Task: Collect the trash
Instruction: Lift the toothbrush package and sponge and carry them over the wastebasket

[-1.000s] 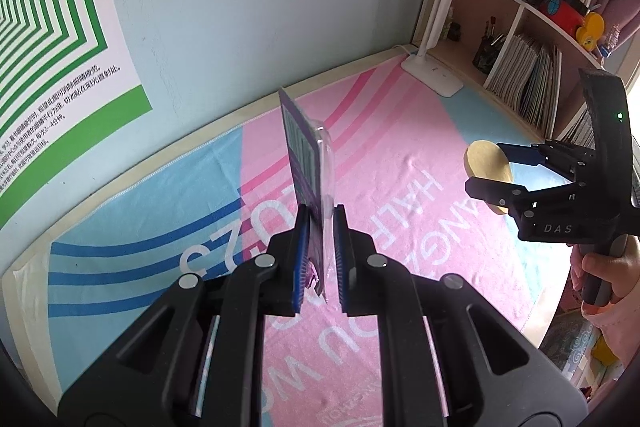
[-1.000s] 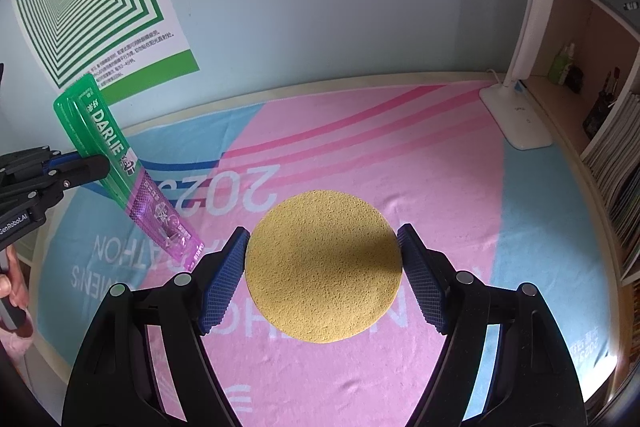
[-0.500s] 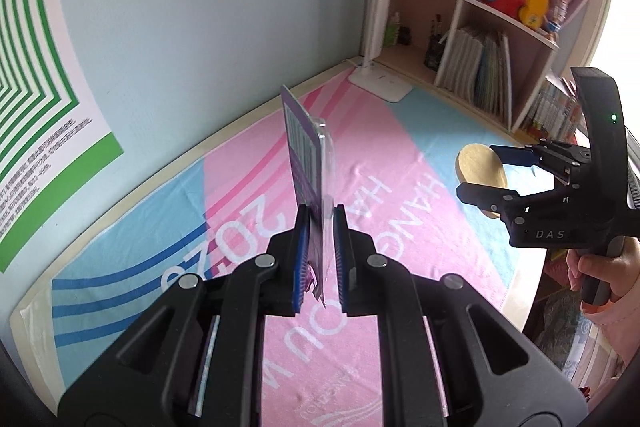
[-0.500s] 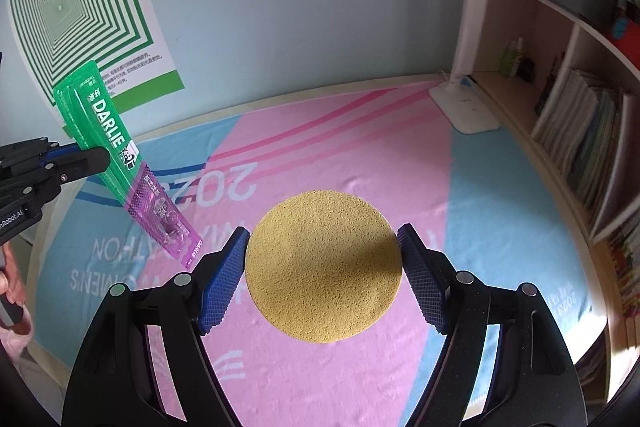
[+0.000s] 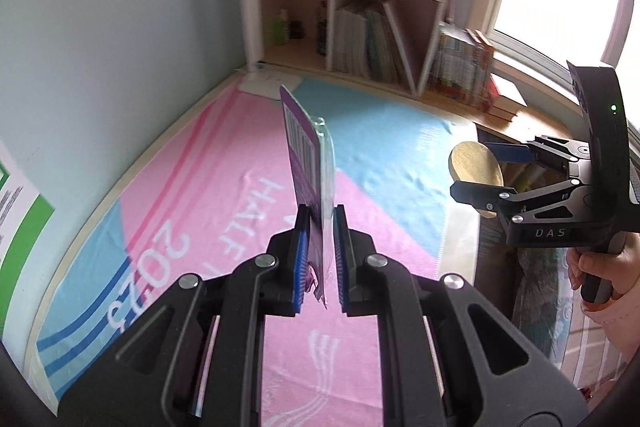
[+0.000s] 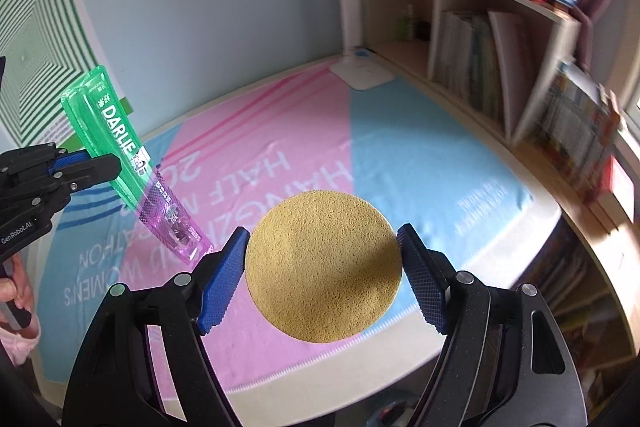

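Left gripper [image 5: 320, 251]: pinched narrow on the toothbrush pack [image 5: 310, 171], held above the towel [image 5: 224, 195].
Right gripper [image 6: 323, 267]: wide, clamped on the round sponge [image 6: 323, 267], above the towel's near edge.
Lamp [image 6: 352, 27]: at the towel's far corner, touching it.
Bookshelf [image 6: 472, 39]: beyond the towel's far-right side.
Poster [image 6: 36, 39]: on the wall left of the towel.
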`<state>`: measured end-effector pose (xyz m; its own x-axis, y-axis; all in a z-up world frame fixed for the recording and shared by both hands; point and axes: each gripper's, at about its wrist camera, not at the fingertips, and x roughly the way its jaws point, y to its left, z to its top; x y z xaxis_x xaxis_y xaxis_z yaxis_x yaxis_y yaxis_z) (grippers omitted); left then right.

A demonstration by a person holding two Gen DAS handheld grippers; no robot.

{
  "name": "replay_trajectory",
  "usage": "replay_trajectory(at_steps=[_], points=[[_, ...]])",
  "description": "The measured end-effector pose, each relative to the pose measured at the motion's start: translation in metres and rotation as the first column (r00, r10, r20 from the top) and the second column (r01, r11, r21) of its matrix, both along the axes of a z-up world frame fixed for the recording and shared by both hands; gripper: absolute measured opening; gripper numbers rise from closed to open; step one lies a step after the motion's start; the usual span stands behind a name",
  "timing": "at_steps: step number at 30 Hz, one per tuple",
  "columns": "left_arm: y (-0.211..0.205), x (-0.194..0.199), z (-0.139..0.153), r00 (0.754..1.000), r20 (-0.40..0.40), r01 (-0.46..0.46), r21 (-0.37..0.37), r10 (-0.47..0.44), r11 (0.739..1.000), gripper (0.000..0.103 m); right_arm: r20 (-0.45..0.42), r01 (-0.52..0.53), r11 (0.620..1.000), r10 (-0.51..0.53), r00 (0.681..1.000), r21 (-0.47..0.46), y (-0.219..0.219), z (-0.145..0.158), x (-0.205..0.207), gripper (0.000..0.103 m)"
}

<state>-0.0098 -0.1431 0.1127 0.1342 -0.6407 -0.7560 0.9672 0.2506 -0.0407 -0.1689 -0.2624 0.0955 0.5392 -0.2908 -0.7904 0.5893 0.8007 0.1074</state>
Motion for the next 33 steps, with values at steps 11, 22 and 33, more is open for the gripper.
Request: replay_trajectory(at_steps=[11, 22, 33], points=[[-0.048, -0.101, -0.002, 0.974, -0.018, 0.225, -0.011, -0.225, 0.974, 0.01, -0.005, 0.21, 0.978, -0.21, 0.978, -0.003, -0.002, 0.003, -0.124, 0.076], [-0.074, -0.224, -0.012, 0.934, -0.043, 0.356, 0.003, -0.356, 0.934, 0.01, -0.032, 0.334, 0.941, -0.333, 0.942, 0.052, -0.009, -0.014, -0.25, 0.076], [-0.092, -0.335, -0.067, 0.894, -0.105, 0.444, 0.101, -0.435, 0.89, 0.01, -0.079, 0.407, 0.896, -0.399, 0.914, 0.177, -0.01, -0.068, -0.349, 0.076]])
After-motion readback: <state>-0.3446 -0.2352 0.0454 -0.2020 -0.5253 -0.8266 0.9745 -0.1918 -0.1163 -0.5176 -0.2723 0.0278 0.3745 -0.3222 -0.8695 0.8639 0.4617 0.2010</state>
